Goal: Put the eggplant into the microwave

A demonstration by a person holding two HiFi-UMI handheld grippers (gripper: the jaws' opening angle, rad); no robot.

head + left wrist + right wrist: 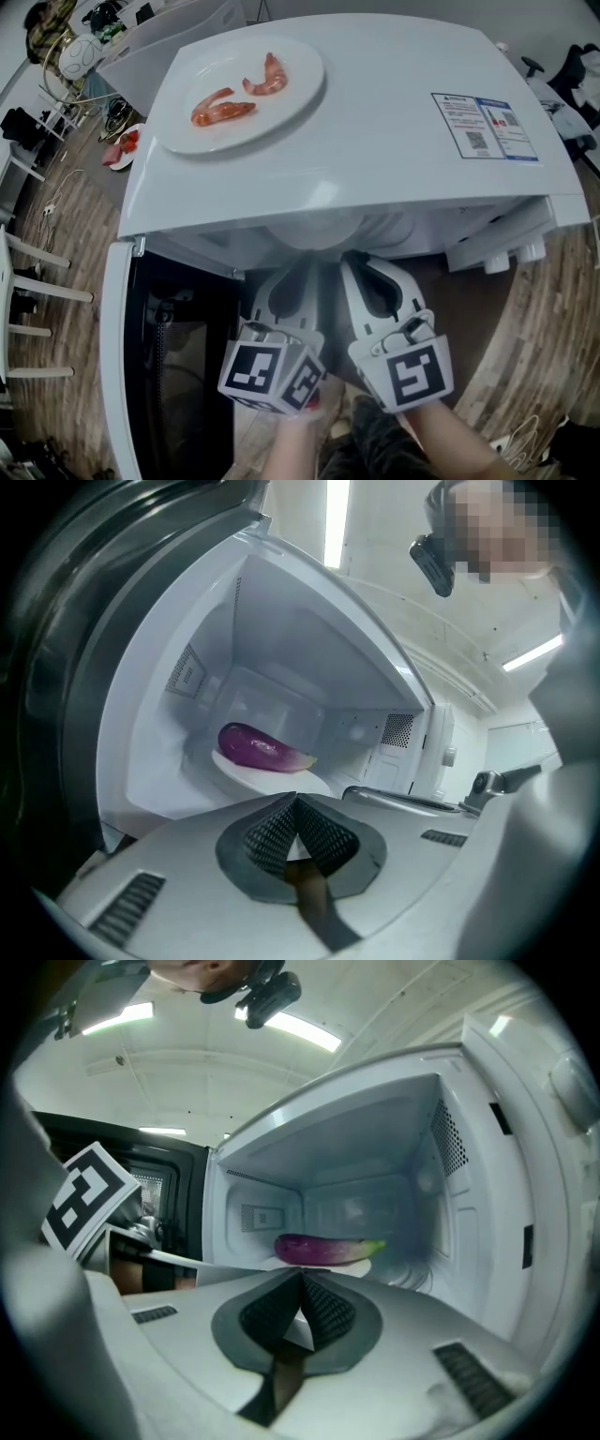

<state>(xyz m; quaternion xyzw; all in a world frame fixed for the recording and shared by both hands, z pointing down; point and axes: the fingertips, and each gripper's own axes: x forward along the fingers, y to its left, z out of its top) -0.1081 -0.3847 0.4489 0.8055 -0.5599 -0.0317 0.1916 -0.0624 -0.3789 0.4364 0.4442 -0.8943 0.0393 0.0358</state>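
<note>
Lying on the round white turntable (272, 778) at frame centre, the glossy purple eggplant (262, 749) sits inside the smooth white microwave (375, 141). My left gripper (296, 801) and right gripper (302, 1275) face it, ribbed jaws pressed together, empty.

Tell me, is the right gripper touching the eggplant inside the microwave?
Apart. The right gripper view shows the right gripper, jaws shut and empty, short of the eggplant, which lies deeper inside the microwave.
</note>
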